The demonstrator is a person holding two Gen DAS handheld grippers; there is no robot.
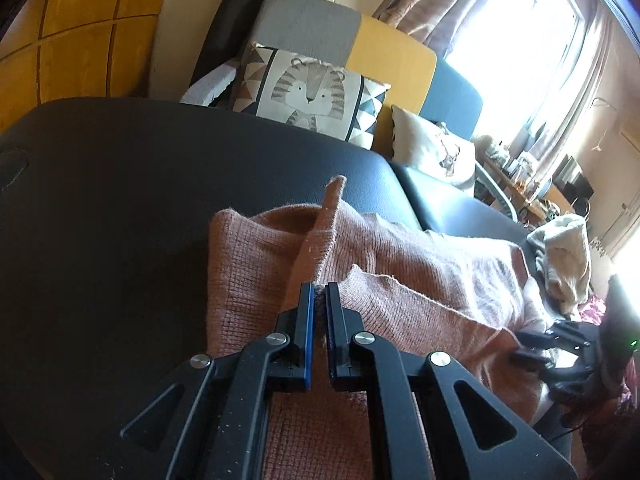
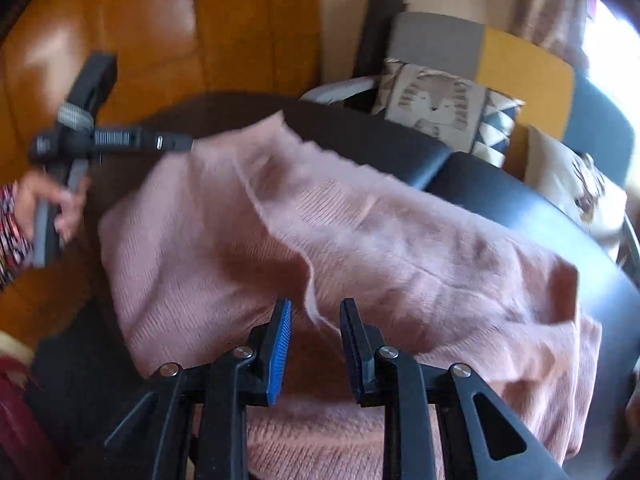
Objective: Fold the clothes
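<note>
The pink knit sweater (image 1: 400,280) lay spread across the black padded counter (image 1: 100,200), rumpled, one edge standing up toward twelve o'clock. The left gripper (image 1: 319,292) had its fingers together, clamped on a fold of that sweater near its middle. The right gripper (image 2: 316,312) hung over the garment's near part with its fingers apart and nothing pinched between them; that view was blurred. At nine o'clock there, a hand (image 2: 60,204) gripped the other tool's handle. A tiger-print cushion (image 1: 308,96) sat behind the counter.
</note>
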